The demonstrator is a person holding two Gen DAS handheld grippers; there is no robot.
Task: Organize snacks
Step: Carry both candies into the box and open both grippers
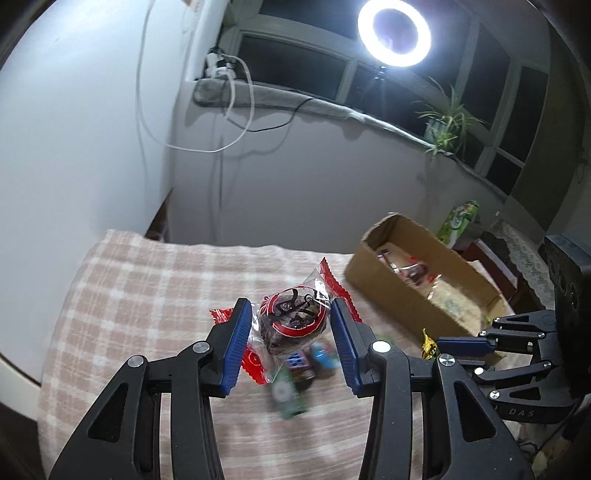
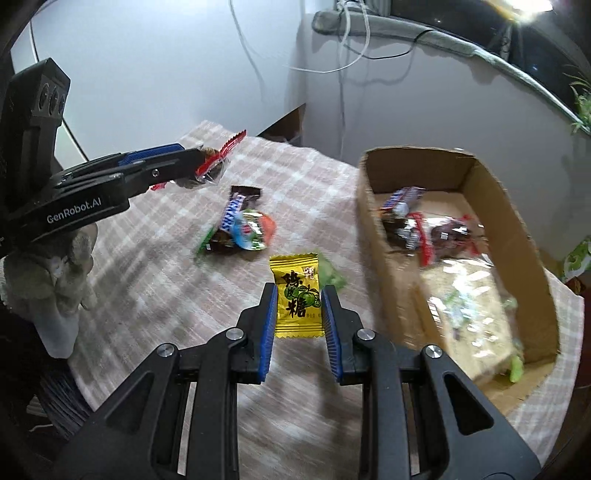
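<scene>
Left wrist view: the left gripper (image 1: 291, 325) holds one clear-wrapped dark cake (image 1: 291, 325) with red wrapper ends between its blue pads, lifted off the checked cloth (image 1: 147, 288). The print on the wrapper is black script I cannot read. Below it lies a blurred heap of about three snacks (image 1: 299, 373); no label there is legible. One cardboard box (image 1: 417, 295) stands to the right with several packets inside. The right gripper (image 1: 461, 347) enters from the right edge, a bit of yellow wrapper at its tip; "DAS" is moulded on its body. One ring light (image 1: 394, 33) and one potted plant (image 1: 443, 125) sit at the window.

Right wrist view: the right gripper (image 2: 298, 310) is clamped narrowly on one yellow candy (image 2: 295, 295) printed with large Chinese characters and green fruit, held above the cloth. The left gripper, marked "GenRobot.AI", carries the cake at upper left, a gloved hand (image 2: 62, 273) beneath it. On the cloth lie one Snickers bar (image 2: 232, 214), one round jelly cup (image 2: 255, 229) and a green packet (image 2: 332, 277). The box holds roughly four packets, one another Snickers (image 2: 402, 199).
</scene>
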